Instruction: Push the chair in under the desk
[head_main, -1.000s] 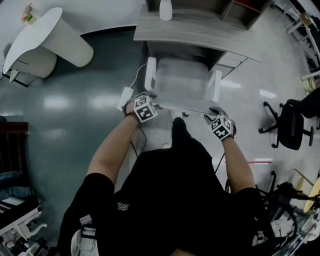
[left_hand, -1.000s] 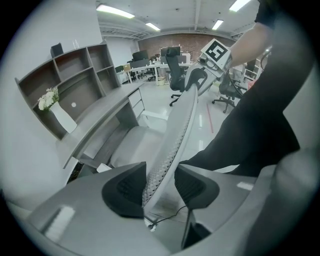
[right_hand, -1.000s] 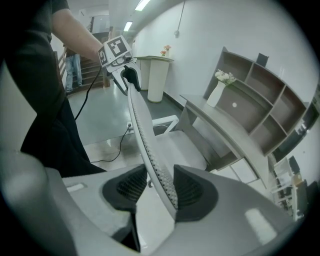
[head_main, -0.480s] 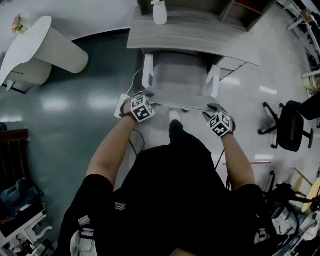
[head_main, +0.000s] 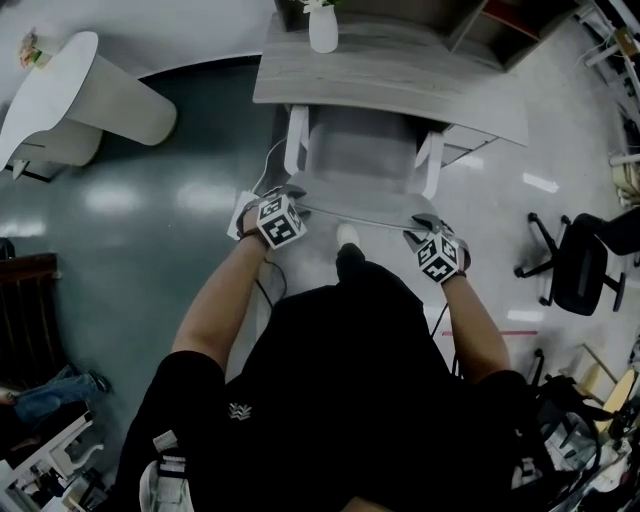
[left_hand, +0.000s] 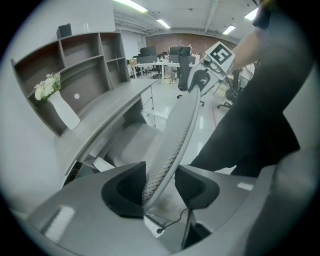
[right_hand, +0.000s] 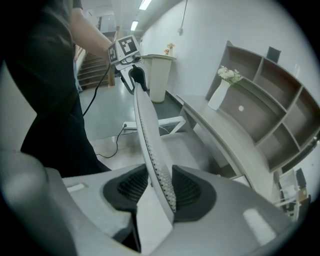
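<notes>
Pushing step: chair (head_main: 360, 150) partway under the desk (head_main: 420, 85), I judge, not home yet.
Near me, both forearms reach forward and down, wrists about level. Left gripper (head_main: 291, 192) is clamped on the left end of the backrest (head_main: 360, 208); right gripper (head_main: 424, 224) is closing on the right end, rail between its pads. Next I'd push straight ahead, evenly on both sides.
</notes>
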